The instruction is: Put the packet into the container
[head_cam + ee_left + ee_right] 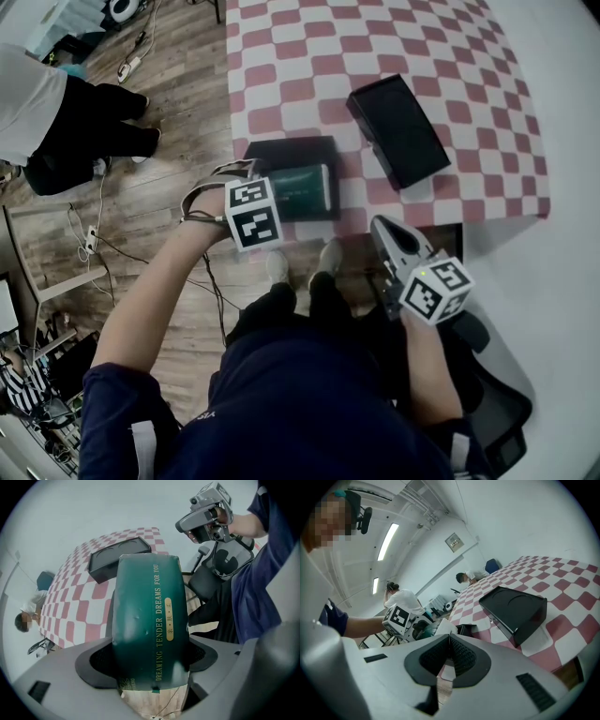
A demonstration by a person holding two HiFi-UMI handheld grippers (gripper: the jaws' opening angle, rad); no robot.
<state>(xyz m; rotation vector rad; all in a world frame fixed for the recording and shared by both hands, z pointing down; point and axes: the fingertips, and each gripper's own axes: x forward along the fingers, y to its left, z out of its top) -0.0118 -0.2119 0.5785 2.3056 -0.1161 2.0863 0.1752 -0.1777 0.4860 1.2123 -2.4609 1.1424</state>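
Observation:
My left gripper [281,200] is shut on a dark green packet [309,188] with gold print. In the head view the packet is over a shallow black container [284,150] at the near edge of the checked table; I cannot tell whether it touches the container. In the left gripper view the packet [146,611] fills the space between the jaws of that gripper [149,663]. My right gripper [388,228] hangs off the table's front edge, to the right. Its jaws [449,645] are shut with nothing between them.
A second black box [398,129] lies further back and to the right on the red-and-white checked cloth [300,56], also in the right gripper view [515,607]. A black chair [497,403] is below my right arm. People stand on the wooden floor [178,103] to the left.

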